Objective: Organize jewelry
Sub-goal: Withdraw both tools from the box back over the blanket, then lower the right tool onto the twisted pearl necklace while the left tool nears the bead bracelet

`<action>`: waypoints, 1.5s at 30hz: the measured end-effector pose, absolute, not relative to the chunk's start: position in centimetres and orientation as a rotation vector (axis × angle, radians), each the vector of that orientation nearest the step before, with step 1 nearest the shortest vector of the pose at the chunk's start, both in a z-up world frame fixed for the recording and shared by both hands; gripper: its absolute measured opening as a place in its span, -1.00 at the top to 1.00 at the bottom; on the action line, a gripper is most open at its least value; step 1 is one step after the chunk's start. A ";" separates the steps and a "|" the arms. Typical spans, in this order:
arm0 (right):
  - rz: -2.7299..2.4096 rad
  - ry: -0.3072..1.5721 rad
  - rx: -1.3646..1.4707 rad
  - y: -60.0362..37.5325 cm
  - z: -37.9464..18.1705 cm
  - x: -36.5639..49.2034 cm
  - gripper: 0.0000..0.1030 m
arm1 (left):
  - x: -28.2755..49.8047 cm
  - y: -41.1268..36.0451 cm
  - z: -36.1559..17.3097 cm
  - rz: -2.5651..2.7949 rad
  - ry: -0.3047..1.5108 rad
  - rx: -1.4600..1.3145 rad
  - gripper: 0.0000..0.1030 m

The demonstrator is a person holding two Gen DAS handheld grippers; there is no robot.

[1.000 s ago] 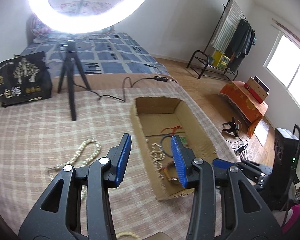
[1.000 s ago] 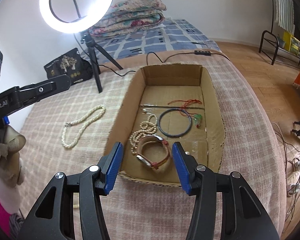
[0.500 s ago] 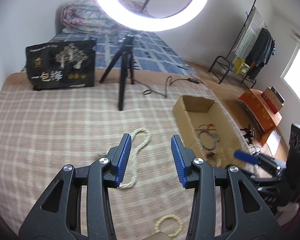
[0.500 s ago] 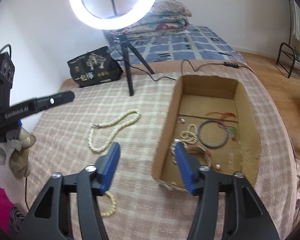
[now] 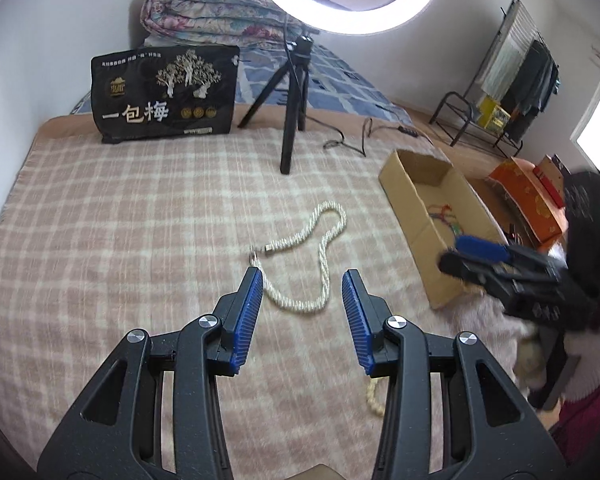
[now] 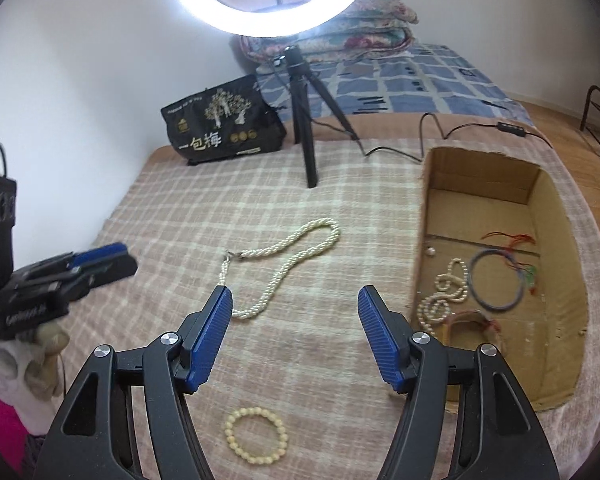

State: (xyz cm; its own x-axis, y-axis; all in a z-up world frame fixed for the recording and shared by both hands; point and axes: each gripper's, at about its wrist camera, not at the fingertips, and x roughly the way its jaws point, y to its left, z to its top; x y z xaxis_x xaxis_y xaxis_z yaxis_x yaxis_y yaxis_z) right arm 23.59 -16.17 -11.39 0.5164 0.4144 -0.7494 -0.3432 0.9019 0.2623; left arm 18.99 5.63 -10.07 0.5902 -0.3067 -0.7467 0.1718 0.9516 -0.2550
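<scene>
A twisted pearl necklace (image 5: 320, 256) (image 6: 284, 256) lies on the checked blanket, just beyond both grippers. My left gripper (image 5: 302, 280) is open and empty right before its near loop. My right gripper (image 6: 296, 300) is open and empty above the blanket, left of the cardboard box (image 6: 556, 216) (image 5: 420, 208). A cream bead bracelet (image 6: 256, 432) (image 5: 374, 398) lies close below the right gripper. In the box lie a pearl strand (image 6: 440, 300), a dark bangle (image 6: 496, 280), a brown strap bracelet (image 6: 470, 322) and a red cord (image 6: 512, 238).
A ring light on a black tripod (image 5: 294, 112) (image 6: 306, 120) stands at the back of the blanket with its cable (image 6: 452, 136) trailing right. A black printed bag (image 5: 164, 96) (image 6: 220, 124) stands behind left. Folded quilts (image 5: 220, 12) lie on the bed. The bed edge drops off to the right.
Both grippers swung left, away from the box and toward the twisted necklace on the blanket. The bead bracelet came into the right wrist view. Both stayed open and empty.
</scene>
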 end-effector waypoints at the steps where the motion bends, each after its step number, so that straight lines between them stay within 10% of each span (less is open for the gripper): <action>1: 0.459 0.930 0.089 -16.0 -11.6 23.7 -0.26 | 18.7 5.5 -10.2 -0.287 0.904 -0.158 0.19; 45: 0.390 1.271 0.370 -10.5 -21.6 33.6 -0.42 | 11.7 -3.4 -19.3 -0.398 1.058 -0.079 0.19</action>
